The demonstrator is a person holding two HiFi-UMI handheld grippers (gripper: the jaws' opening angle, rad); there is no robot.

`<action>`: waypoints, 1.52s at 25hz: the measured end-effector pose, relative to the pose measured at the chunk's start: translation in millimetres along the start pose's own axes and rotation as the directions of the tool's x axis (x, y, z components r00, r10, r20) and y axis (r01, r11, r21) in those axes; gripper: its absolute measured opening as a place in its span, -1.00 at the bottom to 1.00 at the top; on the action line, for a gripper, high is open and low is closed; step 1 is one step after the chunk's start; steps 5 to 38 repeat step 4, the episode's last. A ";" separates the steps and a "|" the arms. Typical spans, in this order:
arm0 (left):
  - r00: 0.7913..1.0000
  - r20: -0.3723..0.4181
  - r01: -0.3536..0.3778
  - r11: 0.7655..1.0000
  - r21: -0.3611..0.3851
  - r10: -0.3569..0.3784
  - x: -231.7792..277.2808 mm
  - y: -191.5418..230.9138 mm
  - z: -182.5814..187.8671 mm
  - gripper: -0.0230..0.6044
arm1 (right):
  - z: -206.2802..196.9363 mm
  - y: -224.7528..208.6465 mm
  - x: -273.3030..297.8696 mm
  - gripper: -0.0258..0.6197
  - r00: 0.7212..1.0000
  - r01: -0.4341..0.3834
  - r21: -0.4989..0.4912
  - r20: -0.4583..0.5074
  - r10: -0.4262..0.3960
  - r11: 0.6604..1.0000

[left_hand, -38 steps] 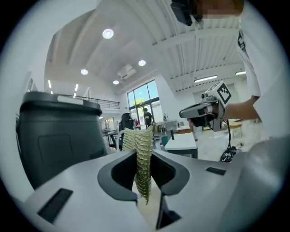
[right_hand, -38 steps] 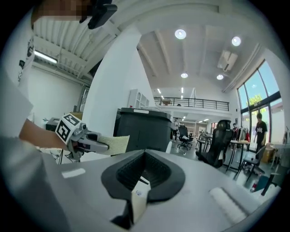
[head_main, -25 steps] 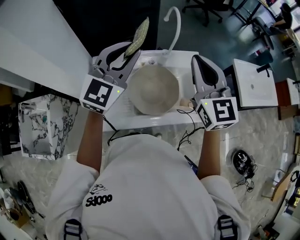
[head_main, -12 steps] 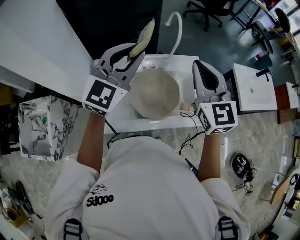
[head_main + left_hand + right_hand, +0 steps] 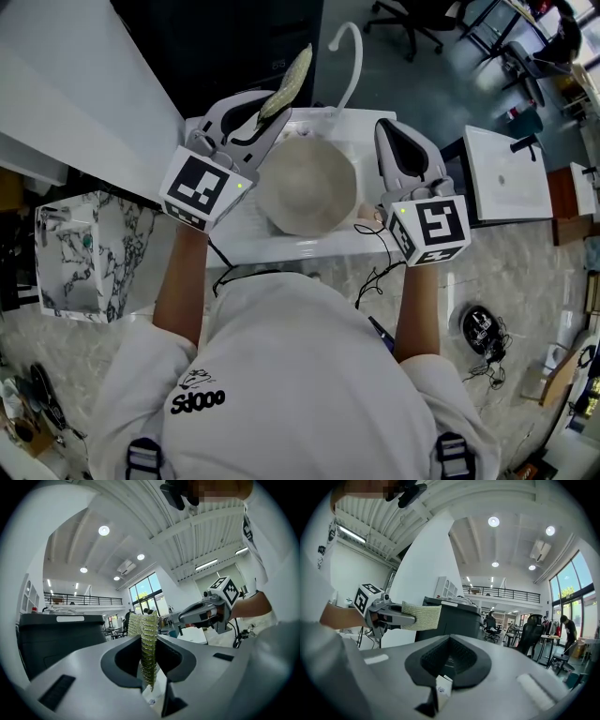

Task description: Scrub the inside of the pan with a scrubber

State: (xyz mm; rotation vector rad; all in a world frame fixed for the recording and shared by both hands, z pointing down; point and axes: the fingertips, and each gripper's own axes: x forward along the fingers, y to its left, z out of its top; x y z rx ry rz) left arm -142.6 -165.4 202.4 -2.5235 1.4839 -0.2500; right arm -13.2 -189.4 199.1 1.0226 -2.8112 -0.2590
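A round beige pan (image 5: 309,183) rests in the white sink (image 5: 281,246), directly below me. My left gripper (image 5: 272,108) hovers over the pan's left rim, shut on a yellow-green mesh scrubber (image 5: 292,73) that sticks up past its tips. In the left gripper view the scrubber (image 5: 146,639) stands on edge between the jaws of that gripper (image 5: 149,677). My right gripper (image 5: 394,129) is raised over the sink's right side, jaws together and holding nothing. The right gripper view shows its own closed jaws (image 5: 440,686) and, beyond them, the left gripper (image 5: 389,613) with the scrubber (image 5: 422,616).
A curved white faucet (image 5: 349,47) rises behind the sink. A marble-patterned box (image 5: 80,253) stands on the floor at left, beside a white counter (image 5: 75,103). Another white sink unit (image 5: 511,173) is at right, with cables (image 5: 487,328) on the floor.
Both grippers have barely moved: the left one has drifted slightly right with the scrubber, and the right one has shifted a little left and up. The pan is where it was.
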 end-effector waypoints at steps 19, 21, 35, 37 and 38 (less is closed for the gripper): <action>1.000 0.001 0.020 1.000 -0.020 -0.020 -1.2 -3.8 -4.9 -0.69 | -2.8 4.5 1.2 -0.90 1.000 -0.013 -0.001 -0.005 0.013 1.000; 1.000 0.001 0.020 1.000 -0.020 -0.020 -1.2 -3.8 -4.9 -0.69 | -2.8 4.5 1.2 -0.90 1.000 -0.013 -0.001 -0.005 0.013 1.000; 1.000 0.001 0.020 1.000 -0.020 -0.020 -1.2 -3.8 -4.9 -0.69 | -2.8 4.5 1.2 -0.90 1.000 -0.013 -0.001 -0.005 0.013 1.000; 1.000 0.001 0.020 1.000 -0.020 -0.020 -1.2 -3.8 -4.9 -0.69 | -2.8 4.5 1.2 -0.90 1.000 -0.013 -0.001 -0.005 0.013 1.000; 1.000 0.001 0.020 1.000 -0.020 -0.020 -1.2 -3.8 -4.9 -0.69 | -2.8 4.5 1.2 -0.90 1.000 -0.013 -0.001 -0.005 0.013 1.000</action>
